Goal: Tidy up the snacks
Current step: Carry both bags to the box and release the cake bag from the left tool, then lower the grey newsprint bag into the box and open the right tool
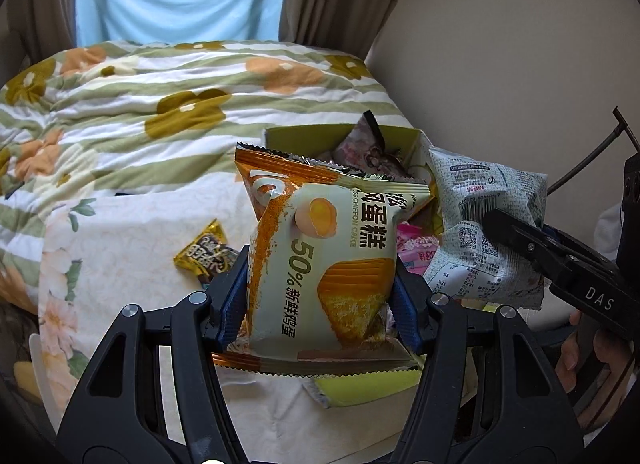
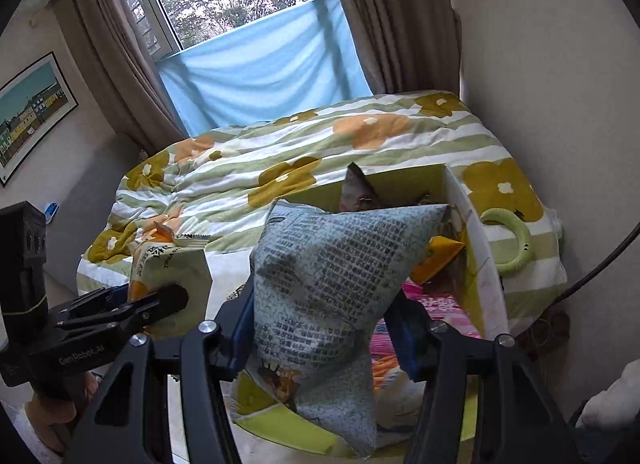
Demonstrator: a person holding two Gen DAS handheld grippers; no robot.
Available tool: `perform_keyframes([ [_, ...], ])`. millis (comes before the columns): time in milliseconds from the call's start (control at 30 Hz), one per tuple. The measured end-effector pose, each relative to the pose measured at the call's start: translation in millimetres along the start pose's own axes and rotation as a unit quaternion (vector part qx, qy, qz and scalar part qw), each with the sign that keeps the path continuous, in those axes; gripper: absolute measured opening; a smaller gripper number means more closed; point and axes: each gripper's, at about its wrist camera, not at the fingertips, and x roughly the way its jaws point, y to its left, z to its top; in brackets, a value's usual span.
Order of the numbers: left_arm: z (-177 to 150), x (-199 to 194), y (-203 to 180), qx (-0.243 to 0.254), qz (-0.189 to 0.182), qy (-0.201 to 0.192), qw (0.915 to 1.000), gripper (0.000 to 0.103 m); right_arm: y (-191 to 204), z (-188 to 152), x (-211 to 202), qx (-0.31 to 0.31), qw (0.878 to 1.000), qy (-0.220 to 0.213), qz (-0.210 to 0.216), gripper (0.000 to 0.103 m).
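Left wrist view: your left gripper is clamped on the cake pack, blue pads pressing both its sides. The pack stands upright at frame centre, orange-and-cream, with "50%" printed on it. Behind it, upper centre-right, sits the box, open top, green inside. A dark wrapper pokes up out of it. A pink pack shows just right of the cake pack, low inside the box. On the sheet at left centre lies 1 gold candy, just beside your left finger. A lime pack lies under the cake pack, lower centre. At right, your right gripper comes in from the edge, gripping the grey bag, which hangs beside the box. The quilt fills the upper left.

Right wrist view: your right gripper is clenched on the grey bag, 2 blue pads squeezing its lower half. The bag fills frame centre, in front of the box. Its white wall runs down the right. The pink pack and an orange pack lie inside it. A green ring rests on the quilt just right of the box. Lower left: your left gripper holds the cake pack.
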Motion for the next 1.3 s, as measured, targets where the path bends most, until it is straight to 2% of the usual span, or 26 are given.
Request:
perform_keyframes([
  [233,-31,45,-43,-0.009,0.013,0.051,0.9986,0.058,-47,0,-6,0.007,1.0,0.015,0.007,0.053],
  [267,-35,48,-46,-0.011,0.016,0.054,0.9984,0.062,-52,0,-6,0.01,1.0,0.016,0.009,0.053],
  [333,-41,49,-46,-0.012,0.025,0.059,0.9979,0.08,-58,-1,-7,0.015,1.0,0.016,0.012,0.053],
  [367,-42,48,-44,-0.01,0.03,0.057,0.9979,0.097,-61,0,-6,0.018,1.0,0.016,0.015,0.053],
  [400,-44,44,-44,-0.008,0.036,0.05,0.9981,0.103,-63,0,-6,0.02,1.0,0.016,0.017,0.053],
  [567,-38,27,-33,0.006,0.057,0.035,0.9978,0.103,-65,2,-7,0.017,1.0,0.012,0.018,0.053],
  [733,-33,16,-18,-0.014,0.053,0.024,0.9982,0.103,-59,7,-15,0.006,1.0,-0.001,0.02,0.053],
  [867,-30,6,-10,-0.016,0.069,0.012,0.9974,0.103,-53,20,-12,-0.011,0.999,-0.002,0.033,0.053],
  [1067,-30,-4,3,-0.026,0.095,0.008,0.9951,0.103,-41,39,22,-0.026,0.998,0.031,0.058,0.053],
  [1300,-31,-3,14,-0.036,0.104,0.017,0.9937,0.103,-29,48,71,-0.025,0.994,0.081,0.072,0.055],
])
